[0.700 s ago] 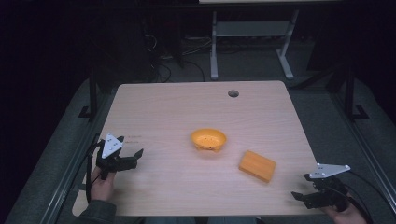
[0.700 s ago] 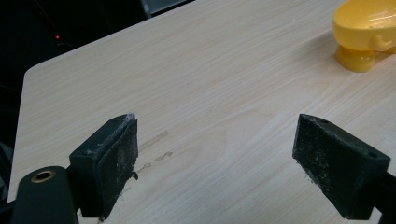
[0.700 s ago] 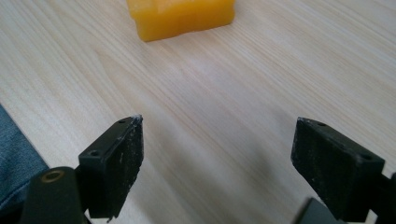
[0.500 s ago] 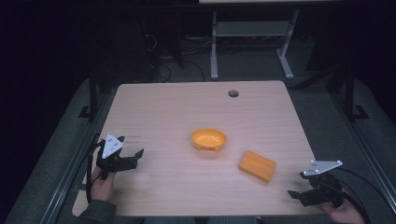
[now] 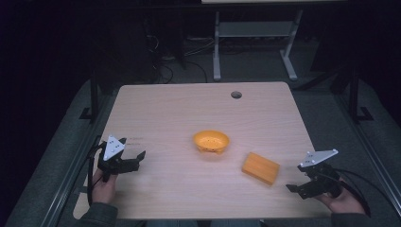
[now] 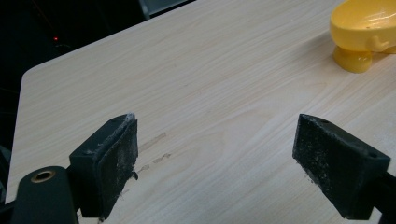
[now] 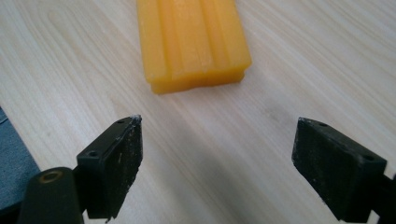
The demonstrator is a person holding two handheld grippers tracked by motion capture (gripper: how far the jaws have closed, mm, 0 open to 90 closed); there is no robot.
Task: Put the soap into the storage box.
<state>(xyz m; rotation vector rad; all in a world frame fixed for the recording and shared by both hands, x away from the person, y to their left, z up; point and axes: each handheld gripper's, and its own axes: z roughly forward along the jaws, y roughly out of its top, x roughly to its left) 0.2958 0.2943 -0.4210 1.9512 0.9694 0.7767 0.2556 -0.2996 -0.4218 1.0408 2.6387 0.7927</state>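
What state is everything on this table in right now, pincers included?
Left gripper: open, holding nothing, low over bare wood.
Right gripper: open, holding nothing, pointed at the block, apart from it.
Orange block: lying flat on the table, untouched.
Yellow bowl: upright near the table's middle, looks empty.
Table: round hole near its far edge.

You were working in what looked like a lab or test room: a plain light-wood desk with a cable grommet hole stood on grey carpet, loose cables lay on the floor behind it, and a grey metal stand sat in the dim, bare background.
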